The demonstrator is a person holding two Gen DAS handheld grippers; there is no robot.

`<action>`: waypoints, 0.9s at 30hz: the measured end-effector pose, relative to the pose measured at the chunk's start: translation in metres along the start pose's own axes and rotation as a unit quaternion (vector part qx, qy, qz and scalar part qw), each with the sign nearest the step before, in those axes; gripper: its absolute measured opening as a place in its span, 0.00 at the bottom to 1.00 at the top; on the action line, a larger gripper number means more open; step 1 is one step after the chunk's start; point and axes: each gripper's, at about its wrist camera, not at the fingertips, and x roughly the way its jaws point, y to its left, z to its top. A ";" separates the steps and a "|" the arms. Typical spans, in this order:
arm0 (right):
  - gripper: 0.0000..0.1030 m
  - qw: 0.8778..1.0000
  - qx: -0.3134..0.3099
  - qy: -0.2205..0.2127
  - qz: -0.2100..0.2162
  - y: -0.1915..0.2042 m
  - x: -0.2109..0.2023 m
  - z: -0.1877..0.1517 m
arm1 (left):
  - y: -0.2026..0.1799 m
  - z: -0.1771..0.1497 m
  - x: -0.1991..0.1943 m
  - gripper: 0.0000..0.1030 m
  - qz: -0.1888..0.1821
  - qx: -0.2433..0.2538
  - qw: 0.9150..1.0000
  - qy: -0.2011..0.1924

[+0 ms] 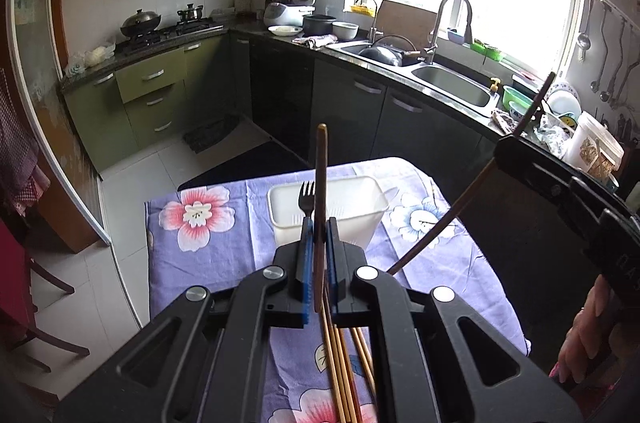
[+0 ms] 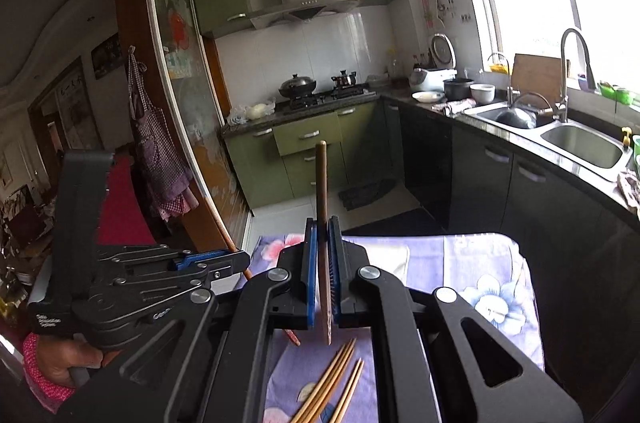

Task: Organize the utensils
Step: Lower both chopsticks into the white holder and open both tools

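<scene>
two grippers, left [image 1: 318, 243] and right [image 2: 323, 251], each have jaws closed on one dark chopstick [image 1: 320, 191] above the bench [image 1: 224, 263]. either stick, pinched thinly, could pivot and miss the tub [image 1: 360, 199] near the far edge.

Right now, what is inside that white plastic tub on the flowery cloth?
A black fork stands in the white tub. The left gripper and its dark chopstick hide the tub's bottom.

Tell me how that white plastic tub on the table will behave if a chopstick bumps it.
The tub looks thin-walled and holds only a fork, so it is probably light and would slide on the cloth. Its low, wide shape makes tipping seem unlikely.
</scene>
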 end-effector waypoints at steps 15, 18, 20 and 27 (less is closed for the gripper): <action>0.06 0.999 0.018 -0.001 -0.043 -0.048 0.099 0.055 | 0.002 0.081 0.034 0.06 0.038 -0.004 0.998 -0.052; 0.06 0.998 0.024 0.023 -0.046 -0.061 0.125 0.042 | 0.008 0.071 0.067 0.06 0.044 -0.008 0.999 -0.021; 0.06 0.998 0.025 0.036 -0.046 -0.068 0.136 0.031 | 0.010 0.061 0.087 0.06 0.047 -0.006 0.999 0.000; 0.07 0.997 0.010 0.056 -0.047 -0.067 0.149 -0.003 | 0.013 0.032 0.119 0.13 0.047 -0.004 0.998 0.039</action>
